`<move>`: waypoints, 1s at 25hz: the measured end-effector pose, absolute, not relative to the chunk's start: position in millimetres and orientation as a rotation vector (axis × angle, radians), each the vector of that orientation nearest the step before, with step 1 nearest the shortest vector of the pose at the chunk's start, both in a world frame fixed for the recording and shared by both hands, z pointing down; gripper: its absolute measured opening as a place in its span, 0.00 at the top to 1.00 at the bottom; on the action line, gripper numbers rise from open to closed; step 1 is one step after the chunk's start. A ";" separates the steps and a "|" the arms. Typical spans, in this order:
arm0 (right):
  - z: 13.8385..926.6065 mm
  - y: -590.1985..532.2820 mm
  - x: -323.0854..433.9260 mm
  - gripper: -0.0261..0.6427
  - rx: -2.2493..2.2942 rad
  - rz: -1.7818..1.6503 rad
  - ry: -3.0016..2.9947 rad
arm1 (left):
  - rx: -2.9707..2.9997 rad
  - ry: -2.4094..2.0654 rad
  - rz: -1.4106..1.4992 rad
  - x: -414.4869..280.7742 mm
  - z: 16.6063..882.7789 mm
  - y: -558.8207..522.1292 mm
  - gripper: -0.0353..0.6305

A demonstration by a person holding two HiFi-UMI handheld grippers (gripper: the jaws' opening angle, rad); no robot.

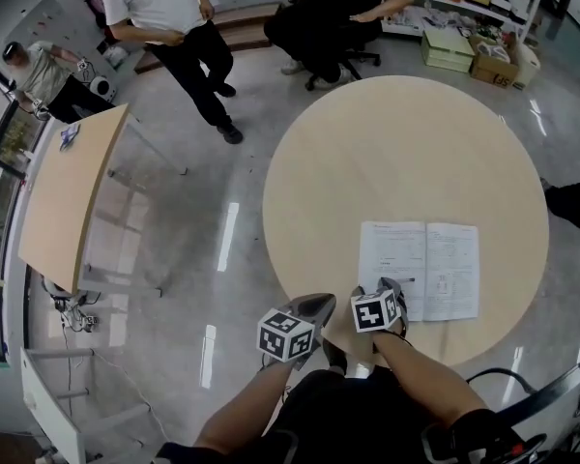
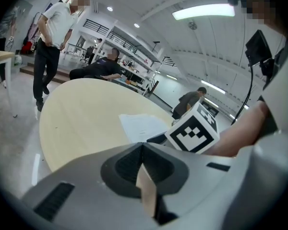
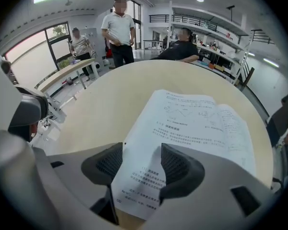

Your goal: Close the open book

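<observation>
An open book (image 1: 419, 271) with white printed pages lies flat near the front edge of the round wooden table (image 1: 367, 153). My right gripper (image 1: 391, 288) hovers at the book's near left corner. In the right gripper view the book (image 3: 197, 119) runs away from me, and my right gripper (image 3: 137, 152) is open with the corner of the left page lying between its dark pads, untouched. My left gripper (image 1: 319, 305) sits just left of it at the table's rim. In the left gripper view my left gripper (image 2: 143, 147) has its jaws together on nothing, and the book (image 2: 141, 126) lies ahead.
A rectangular wooden table (image 1: 72, 196) stands at the left on the glossy floor. A person (image 1: 174, 27) stands and another (image 1: 338, 13) sits beyond the round table. Shelves and boxes (image 1: 464, 46) fill the far right. A shoe (image 1: 572, 201) shows at the right edge.
</observation>
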State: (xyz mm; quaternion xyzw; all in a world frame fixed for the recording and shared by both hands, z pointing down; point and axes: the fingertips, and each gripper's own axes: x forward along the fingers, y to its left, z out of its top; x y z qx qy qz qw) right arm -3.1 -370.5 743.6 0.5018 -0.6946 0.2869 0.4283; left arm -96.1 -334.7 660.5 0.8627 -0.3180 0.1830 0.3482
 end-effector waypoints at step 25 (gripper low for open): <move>692.5 -353.6 30.4 0.87 1.443 0.909 -1.867 | 2.281 -0.774 0.438 -84.8 652.6 -330.0 0.96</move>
